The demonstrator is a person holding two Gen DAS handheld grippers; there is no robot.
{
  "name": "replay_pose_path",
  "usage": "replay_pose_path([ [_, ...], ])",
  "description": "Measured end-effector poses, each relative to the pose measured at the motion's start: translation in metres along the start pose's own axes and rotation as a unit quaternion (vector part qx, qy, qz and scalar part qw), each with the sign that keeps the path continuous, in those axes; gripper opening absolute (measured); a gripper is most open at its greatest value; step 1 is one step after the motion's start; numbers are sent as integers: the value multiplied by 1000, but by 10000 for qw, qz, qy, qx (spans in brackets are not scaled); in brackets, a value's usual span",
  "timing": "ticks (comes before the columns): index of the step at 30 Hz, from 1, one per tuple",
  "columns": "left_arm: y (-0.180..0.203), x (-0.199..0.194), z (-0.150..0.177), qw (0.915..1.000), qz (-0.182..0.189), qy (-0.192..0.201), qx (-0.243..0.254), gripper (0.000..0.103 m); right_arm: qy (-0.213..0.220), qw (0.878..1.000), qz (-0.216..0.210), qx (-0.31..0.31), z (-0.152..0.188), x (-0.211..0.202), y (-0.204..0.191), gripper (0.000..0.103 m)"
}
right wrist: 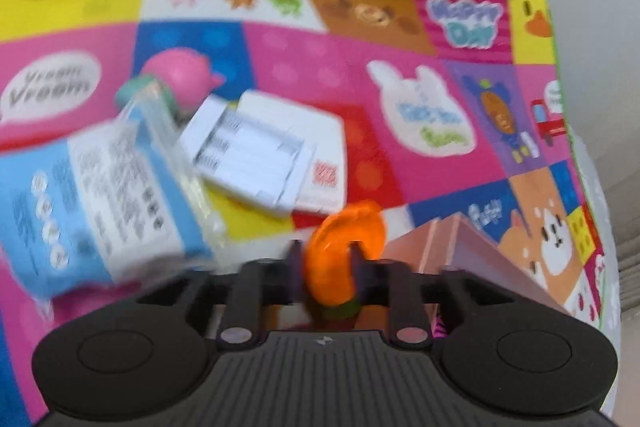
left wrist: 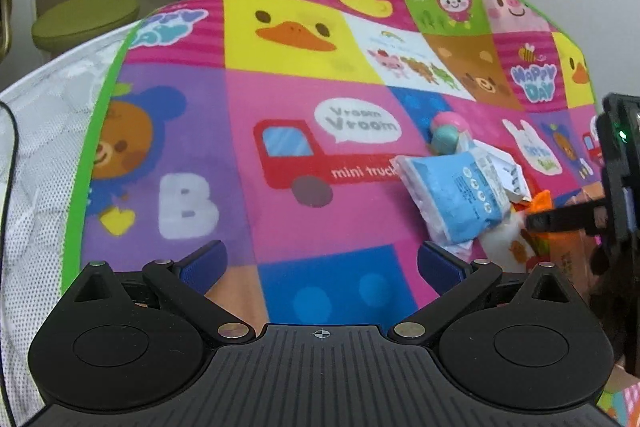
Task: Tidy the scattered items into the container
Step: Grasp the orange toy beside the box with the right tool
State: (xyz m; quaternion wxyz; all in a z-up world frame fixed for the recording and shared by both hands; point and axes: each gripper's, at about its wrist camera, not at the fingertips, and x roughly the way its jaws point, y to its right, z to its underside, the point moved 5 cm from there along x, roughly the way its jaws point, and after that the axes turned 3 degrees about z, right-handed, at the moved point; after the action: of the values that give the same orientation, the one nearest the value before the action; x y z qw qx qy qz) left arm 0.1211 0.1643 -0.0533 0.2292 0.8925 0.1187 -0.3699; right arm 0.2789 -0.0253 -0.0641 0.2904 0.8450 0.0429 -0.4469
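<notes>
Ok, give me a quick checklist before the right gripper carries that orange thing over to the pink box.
1. Right gripper shut on the orange toy: ok.
2. Grip secure: cannot tell, the view is blurred.
3. Pink box close by, just right of the fingers: ok.
4. Room inside the box: cannot tell, its inside is hidden.
5. Left gripper open, empty and out of the way: ok.
6. Blue packet and white card still on the mat: not ok.

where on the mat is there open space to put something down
The mat is bare on its left side, from the green border across the letter B and truck print. It is crowded on the right: blue packet, white leaflet, pink toy, pink box, and the right gripper holding the orange item.
</notes>
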Motion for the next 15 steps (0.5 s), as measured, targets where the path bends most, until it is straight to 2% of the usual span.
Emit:
replay_pose_path([
  [3, -3, 1, -2, 9999, -39, -31, -98, 103, 202, 9993, -256, 157, 7, -23, 1, 8],
  [9, -7, -7, -6, 9997, -171, 83, -158, 103, 559, 9873, -1337, 656, 49, -111, 5, 7],
  [12, -2, -8, -2, 9998, -179, 29, -41, 103, 481, 9795, -1776, 826, 83, -146, 7, 7],
  [15, 8, -15, 2, 9999, -36, -50, 91, 103, 88, 9713, -2231, 819, 121, -164, 5, 8],
])
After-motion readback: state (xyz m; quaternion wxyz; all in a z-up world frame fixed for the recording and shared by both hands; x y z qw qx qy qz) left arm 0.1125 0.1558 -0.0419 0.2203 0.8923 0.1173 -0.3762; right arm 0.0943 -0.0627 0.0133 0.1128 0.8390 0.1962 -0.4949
